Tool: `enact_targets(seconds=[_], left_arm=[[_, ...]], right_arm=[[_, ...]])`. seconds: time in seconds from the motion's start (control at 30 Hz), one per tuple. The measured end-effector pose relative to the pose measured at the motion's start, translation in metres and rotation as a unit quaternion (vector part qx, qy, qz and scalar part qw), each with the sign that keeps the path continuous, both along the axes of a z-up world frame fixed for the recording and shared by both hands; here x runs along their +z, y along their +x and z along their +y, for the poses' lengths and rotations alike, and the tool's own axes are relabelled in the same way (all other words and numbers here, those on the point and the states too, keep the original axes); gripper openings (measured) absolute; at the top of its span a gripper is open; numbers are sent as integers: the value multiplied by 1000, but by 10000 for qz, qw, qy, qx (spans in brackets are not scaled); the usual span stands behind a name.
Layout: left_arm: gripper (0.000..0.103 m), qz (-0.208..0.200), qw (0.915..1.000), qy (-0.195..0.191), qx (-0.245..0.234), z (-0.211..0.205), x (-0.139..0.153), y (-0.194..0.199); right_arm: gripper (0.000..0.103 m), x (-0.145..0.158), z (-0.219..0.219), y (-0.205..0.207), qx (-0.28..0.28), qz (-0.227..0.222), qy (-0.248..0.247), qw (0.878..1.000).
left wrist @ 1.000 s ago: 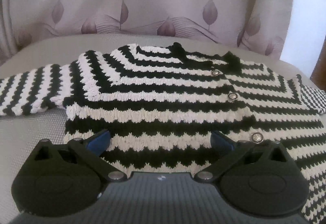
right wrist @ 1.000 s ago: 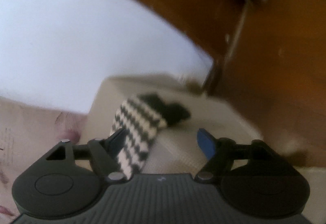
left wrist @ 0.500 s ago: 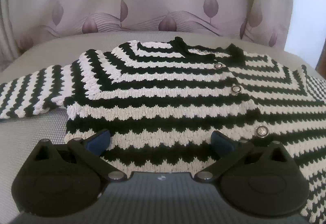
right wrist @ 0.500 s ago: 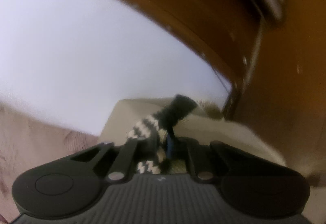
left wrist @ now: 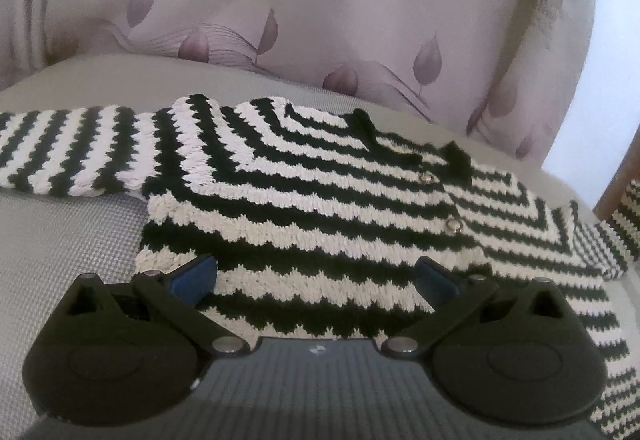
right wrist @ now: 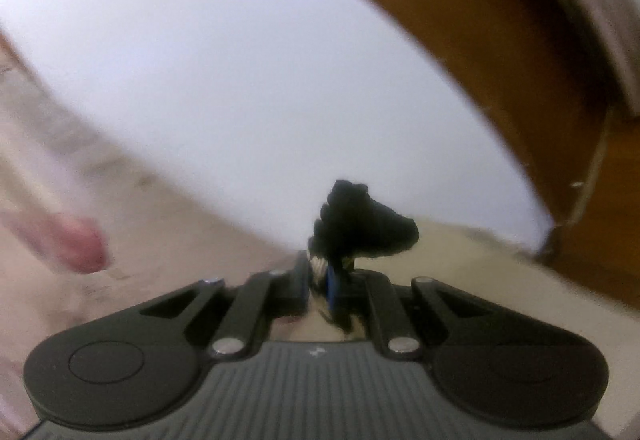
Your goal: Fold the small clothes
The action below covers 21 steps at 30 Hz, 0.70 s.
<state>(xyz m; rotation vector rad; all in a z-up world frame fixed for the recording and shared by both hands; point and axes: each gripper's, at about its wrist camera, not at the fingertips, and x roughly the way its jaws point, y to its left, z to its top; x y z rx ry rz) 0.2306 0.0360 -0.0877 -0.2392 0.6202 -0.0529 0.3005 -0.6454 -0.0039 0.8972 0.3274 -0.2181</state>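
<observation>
Right tongs (right wrist: 320, 276) — clamped on sleeve cuff (right wrist: 362, 228)

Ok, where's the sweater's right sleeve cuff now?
In the right wrist view, the black cuff sticks out just past the right tool, pinched in it, above the beige cushion.

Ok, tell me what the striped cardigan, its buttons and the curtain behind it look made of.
Cardigan: chunky knitted yarn, matte, going by the raised zigzag stitches; likely cotton or acrylic.
Buttons: shiny, metal or glossy plastic; too small to tell.
Curtain: thin woven fabric with a slight sheen, soft folds and printed leaves.
</observation>
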Motion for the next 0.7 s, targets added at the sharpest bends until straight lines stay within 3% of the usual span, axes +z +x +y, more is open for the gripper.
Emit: enact_targets(seconds=[0.17,0.4,0.7], left_arm=[[103,-274,9980,-474,318,18,1,-9],[103,-366,9890,-1221,756,44,-3,-13],[103,-515,9845,-1462,820,48,-4,-17]], right_arm=[[8,28,86,33,692,-356,136,9969],[8,31,230,78,1777,-681,679,9794],[8,-27,392,114,3016,-139,935,9487]])
